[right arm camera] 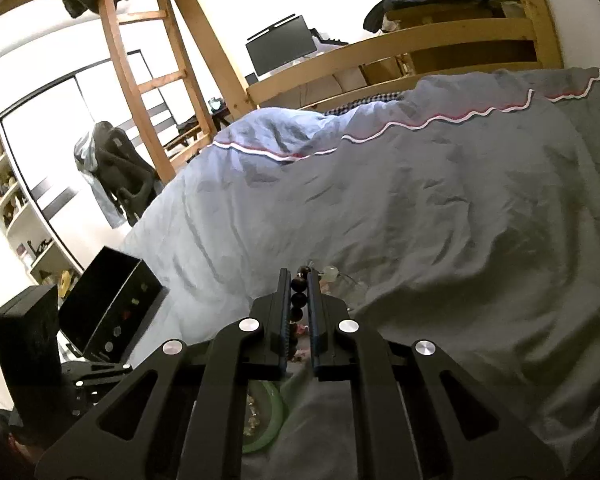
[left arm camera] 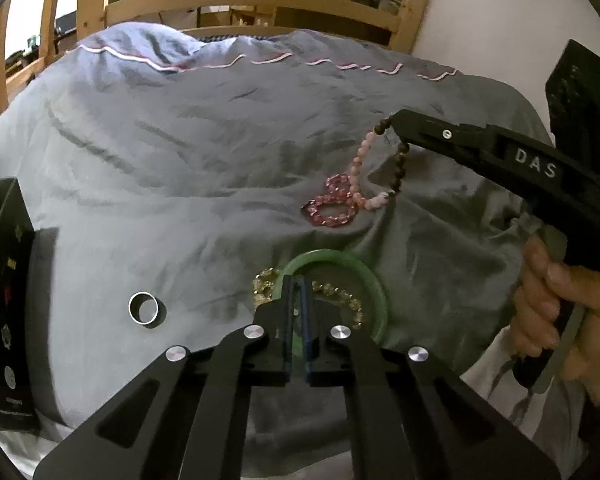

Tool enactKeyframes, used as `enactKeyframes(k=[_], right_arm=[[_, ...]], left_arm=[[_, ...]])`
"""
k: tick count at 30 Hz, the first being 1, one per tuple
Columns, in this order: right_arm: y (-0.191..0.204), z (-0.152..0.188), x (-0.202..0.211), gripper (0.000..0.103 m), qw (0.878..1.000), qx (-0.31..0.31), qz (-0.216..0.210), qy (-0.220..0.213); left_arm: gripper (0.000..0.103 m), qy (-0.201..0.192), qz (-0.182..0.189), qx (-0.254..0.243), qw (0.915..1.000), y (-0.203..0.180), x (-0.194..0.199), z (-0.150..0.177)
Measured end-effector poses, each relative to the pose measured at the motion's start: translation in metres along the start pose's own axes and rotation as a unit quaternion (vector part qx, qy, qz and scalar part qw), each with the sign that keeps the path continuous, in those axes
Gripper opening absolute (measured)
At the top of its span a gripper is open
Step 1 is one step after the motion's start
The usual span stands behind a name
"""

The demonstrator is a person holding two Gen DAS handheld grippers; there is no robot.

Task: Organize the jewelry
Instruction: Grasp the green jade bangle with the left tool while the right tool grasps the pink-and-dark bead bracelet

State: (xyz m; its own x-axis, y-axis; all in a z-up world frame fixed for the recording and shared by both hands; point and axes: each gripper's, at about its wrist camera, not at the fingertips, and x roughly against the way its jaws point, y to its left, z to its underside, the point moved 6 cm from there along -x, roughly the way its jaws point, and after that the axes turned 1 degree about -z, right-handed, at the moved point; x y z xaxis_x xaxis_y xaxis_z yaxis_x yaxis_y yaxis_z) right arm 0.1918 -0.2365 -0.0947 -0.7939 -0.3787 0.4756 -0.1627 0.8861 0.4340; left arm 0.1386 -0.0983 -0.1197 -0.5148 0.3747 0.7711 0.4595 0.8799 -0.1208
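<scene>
My right gripper (left arm camera: 394, 126) is shut on a bracelet of pink and brown beads (left arm camera: 380, 168) and holds it hanging above the grey bedcover; its dark beads show between the jaws in the right wrist view (right arm camera: 299, 300). A red crystal bracelet (left arm camera: 332, 206) lies on the cover just under it. My left gripper (left arm camera: 298, 280) is shut, its tips over the rim of a green jade bangle (left arm camera: 374, 284); whether it grips the bangle I cannot tell. A gold bead bracelet (left arm camera: 340, 294) lies inside the bangle. A silver ring (left arm camera: 144, 308) lies to the left.
A black jewelry box (left arm camera: 8, 312) stands at the left edge of the bed; it also shows in the right wrist view (right arm camera: 108, 312). The wooden bed frame (left arm camera: 240, 4) runs behind. The grey duvet (left arm camera: 180, 140) is rumpled.
</scene>
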Motion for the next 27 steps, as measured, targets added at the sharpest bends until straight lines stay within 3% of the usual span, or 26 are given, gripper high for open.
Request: enactKeyframes(k=[6, 8, 9, 10, 12, 13, 14, 15, 18, 21, 27], right_arm=[[0.001, -0.001, 0.001, 0.009, 1.0, -0.002, -0.009, -0.002], [0.001, 0.001, 0.0, 0.009, 1.0, -0.001, -0.009, 0.003], [0.001, 0.002, -0.001, 0.009, 1.0, -0.001, -0.008, 0.005], [0.001, 0.003, -0.002, 0.009, 1.0, -0.001, -0.008, 0.008], [0.002, 0.004, -0.004, 0.009, 1.0, -0.001, -0.009, 0.01], [0.003, 0.004, -0.004, 0.009, 1.0, 0.0, -0.009, 0.009], [0.003, 0.004, -0.004, 0.009, 1.0, -0.001, -0.009, 0.009], [0.003, 0.004, -0.004, 0.009, 1.0, -0.002, -0.009, 0.01], [0.003, 0.004, -0.004, 0.009, 1.0, -0.004, -0.008, 0.01], [0.003, 0.004, -0.004, 0.009, 1.0, -0.004, -0.008, 0.009], [0.004, 0.002, 0.0, 0.009, 1.0, -0.004, -0.015, 0.004]], left_arm=[[0.005, 0.011, -0.015, -0.001, 0.9998, 0.003, -0.004, 0.002], [0.036, 0.022, -0.032, 0.0, 0.9992, 0.006, -0.008, 0.004], [0.073, 0.021, -0.039, 0.0, 0.999, 0.006, -0.008, 0.005], [0.081, 0.011, -0.047, -0.004, 0.9988, 0.006, -0.006, 0.005], [0.073, 0.01, -0.041, -0.015, 0.999, 0.002, -0.006, 0.005], [0.055, 0.014, -0.032, -0.019, 0.9992, -0.001, -0.008, 0.007], [0.045, 0.019, -0.031, -0.02, 0.9991, 0.0, -0.01, 0.008], [0.027, 0.034, -0.036, -0.019, 0.9986, 0.003, -0.016, 0.011], [0.011, 0.041, -0.036, 0.002, 0.9985, 0.013, -0.018, 0.012], [0.009, 0.022, -0.031, 0.029, 0.9989, 0.024, -0.009, 0.004], [0.009, -0.001, -0.035, 0.026, 0.9991, 0.025, 0.005, -0.006]])
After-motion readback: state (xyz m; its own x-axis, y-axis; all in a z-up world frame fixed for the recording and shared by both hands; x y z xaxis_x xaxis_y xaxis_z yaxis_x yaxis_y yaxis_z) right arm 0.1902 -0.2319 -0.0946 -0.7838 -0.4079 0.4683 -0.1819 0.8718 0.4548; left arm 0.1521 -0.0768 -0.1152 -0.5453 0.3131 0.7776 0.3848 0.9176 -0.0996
